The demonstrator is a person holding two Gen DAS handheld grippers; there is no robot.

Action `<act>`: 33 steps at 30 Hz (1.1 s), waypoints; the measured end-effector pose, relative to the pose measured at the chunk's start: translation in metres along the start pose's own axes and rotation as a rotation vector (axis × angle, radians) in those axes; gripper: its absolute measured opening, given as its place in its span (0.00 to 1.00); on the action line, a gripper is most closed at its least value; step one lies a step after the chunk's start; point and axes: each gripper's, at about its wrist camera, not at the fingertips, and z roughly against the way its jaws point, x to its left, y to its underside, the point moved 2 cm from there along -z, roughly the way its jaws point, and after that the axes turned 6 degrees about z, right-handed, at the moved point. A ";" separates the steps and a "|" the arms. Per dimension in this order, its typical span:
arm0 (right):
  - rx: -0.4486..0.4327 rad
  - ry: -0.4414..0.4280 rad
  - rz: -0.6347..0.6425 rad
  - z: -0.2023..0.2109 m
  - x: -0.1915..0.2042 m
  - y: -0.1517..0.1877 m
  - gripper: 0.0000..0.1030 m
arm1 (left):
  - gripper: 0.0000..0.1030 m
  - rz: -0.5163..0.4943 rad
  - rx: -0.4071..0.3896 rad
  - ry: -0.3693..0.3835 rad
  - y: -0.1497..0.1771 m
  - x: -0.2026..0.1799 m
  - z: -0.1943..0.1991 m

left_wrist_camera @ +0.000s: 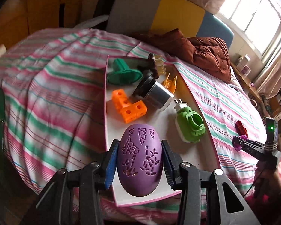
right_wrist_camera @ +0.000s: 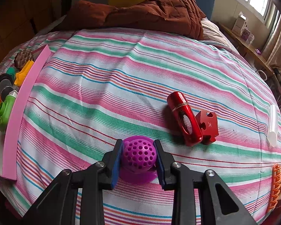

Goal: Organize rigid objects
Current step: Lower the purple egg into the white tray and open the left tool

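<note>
My left gripper (left_wrist_camera: 139, 150) is shut on a purple carved egg (left_wrist_camera: 139, 159), held above the near end of a white tray with a pink rim (left_wrist_camera: 196, 101). On the tray lie an orange cube piece (left_wrist_camera: 128, 106), a green stamp-like part (left_wrist_camera: 123, 73), a silver-and-black cylinder (left_wrist_camera: 153, 93), a green plug-in device (left_wrist_camera: 189, 125), a small orange claw (left_wrist_camera: 171, 83) and a brown brush (left_wrist_camera: 155, 65). My right gripper (right_wrist_camera: 138, 155) is shut on a magenta perforated dome (right_wrist_camera: 138, 155) resting on the striped bedspread; it also shows in the left wrist view (left_wrist_camera: 239, 142).
A red metal cylinder (right_wrist_camera: 185, 118) and a red notched block (right_wrist_camera: 208, 127) lie on the bedspread to the right. A clear tube (right_wrist_camera: 272, 123) and an orange comb-like part (right_wrist_camera: 275, 189) sit at the right edge. A brown quilt (right_wrist_camera: 140, 13) is heaped at the far end.
</note>
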 end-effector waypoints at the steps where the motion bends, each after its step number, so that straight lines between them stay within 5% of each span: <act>1: 0.000 0.000 0.004 0.000 0.000 0.000 0.31 | 0.43 0.018 0.009 0.010 0.000 0.004 -0.002; 19: 0.005 -0.002 0.010 -0.001 -0.002 0.000 0.31 | 0.43 -0.090 0.056 -0.149 -0.030 -0.020 -0.062; 25: 0.006 0.000 0.012 0.001 -0.003 0.002 0.31 | 0.58 -0.123 -0.051 -0.163 -0.032 -0.023 -0.034; 33: 0.004 0.008 0.021 0.002 0.000 0.002 0.31 | 0.58 -0.136 -0.144 -0.220 -0.023 -0.013 0.005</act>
